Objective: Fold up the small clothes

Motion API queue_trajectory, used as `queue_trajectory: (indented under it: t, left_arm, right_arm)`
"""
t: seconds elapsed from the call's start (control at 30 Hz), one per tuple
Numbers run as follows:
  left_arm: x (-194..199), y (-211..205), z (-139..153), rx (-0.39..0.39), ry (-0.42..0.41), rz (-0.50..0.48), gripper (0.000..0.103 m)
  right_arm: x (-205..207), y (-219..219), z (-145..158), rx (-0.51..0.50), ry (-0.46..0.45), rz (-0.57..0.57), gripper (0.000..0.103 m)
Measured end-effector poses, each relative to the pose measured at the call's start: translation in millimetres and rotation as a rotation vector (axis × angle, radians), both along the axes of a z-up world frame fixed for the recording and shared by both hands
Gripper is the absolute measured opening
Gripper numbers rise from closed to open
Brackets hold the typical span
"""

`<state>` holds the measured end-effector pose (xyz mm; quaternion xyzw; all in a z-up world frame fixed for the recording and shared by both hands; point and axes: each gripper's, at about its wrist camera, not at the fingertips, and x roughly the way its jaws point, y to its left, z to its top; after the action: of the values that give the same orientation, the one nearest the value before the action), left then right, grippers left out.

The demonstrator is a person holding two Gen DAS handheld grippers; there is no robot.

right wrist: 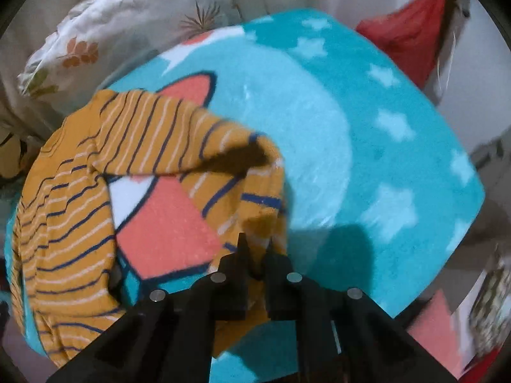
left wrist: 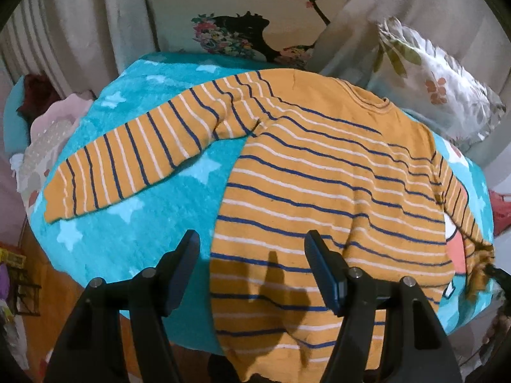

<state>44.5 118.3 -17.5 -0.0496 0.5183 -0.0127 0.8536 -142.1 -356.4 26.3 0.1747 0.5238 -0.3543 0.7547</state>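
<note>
I see a turquoise blanket (left wrist: pixel 134 223) scattered with pale stars, and on my right view it carries a coral and white patch outlined in dark blue (right wrist: pixel 166 223). Behind it a cushion printed with a black figure and flowers (left wrist: pixel 236 28) leans by a leaf-print pillow (left wrist: pixel 428 83). A red cloth (right wrist: pixel 408 35) hangs at the far right, and pinkish fabric (left wrist: pixel 54 127) lies off the blanket's left edge.

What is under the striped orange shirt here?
The striped orange shirt lies on a teal star-print blanket. Where the right tool lifts a sleeve, a coral and white print shows. The rest under the shirt's body is covered.
</note>
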Motion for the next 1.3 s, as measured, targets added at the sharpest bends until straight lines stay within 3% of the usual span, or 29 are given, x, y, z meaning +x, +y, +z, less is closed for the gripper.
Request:
queue_trajectory:
  t: [0.03,0.13,0.2,0.27,0.33,0.43,0.53,0.67,0.73,0.83,1.07,1.3]
  left_arm:
    - [1,1,0,-0.004,-0.001,0.014,0.067]
    - [0,2,-1,-0.026,-0.005,0.052,0.067]
    - [0,0,-4,-0.026,-0.001,0.065,0.067]
    - [-2,-3,-12,-0.023,0.011,0.063,0.068]
    - [-3,-8,-21,-0.013,0.032,0.053,0.068]
    - [-5,-18,-38,0.0,0.079,0.034,0.068]
    - [-8,-32,-46,0.008,0.101,-0.005,0.068]
    - [-7,-52,-46,0.025,0.091,-0.071,0.068]
    - [-5,-61,-44,0.027,0.082,-0.103,0.068]
    - [-5,-71,-40,0.046,0.069,-0.144,0.068]
    - [-14,-75,-32,0.091,0.043,-0.211,0.068]
    - [-10,-63,-42,0.082,0.076,-0.225,0.068]
  right_arm:
    - [1,-1,20,-0.136,0.04,0.035,0.007]
    - [-3,-3,62,-0.389,0.07,0.086,0.007]
    - [-9,-1,76,-0.487,0.056,0.093,0.007]
    - [-19,3,74,-0.523,0.062,0.098,0.009]
    - [-28,0,52,-0.466,0.082,0.074,0.021]
    - [-45,-6,11,-0.199,0.077,0.013,0.023]
    - [-44,15,-9,-0.049,0.036,0.025,0.023]
    - [-4,58,-9,0.052,-0.024,0.142,0.025]
    - [19,80,-9,0.107,-0.06,0.185,0.04]
    - [55,122,-19,0.228,-0.095,0.25,0.049]
    - [92,199,-48,0.254,-0.044,0.303,0.049]
    - [99,208,-67,0.259,0.007,0.266,0.051]
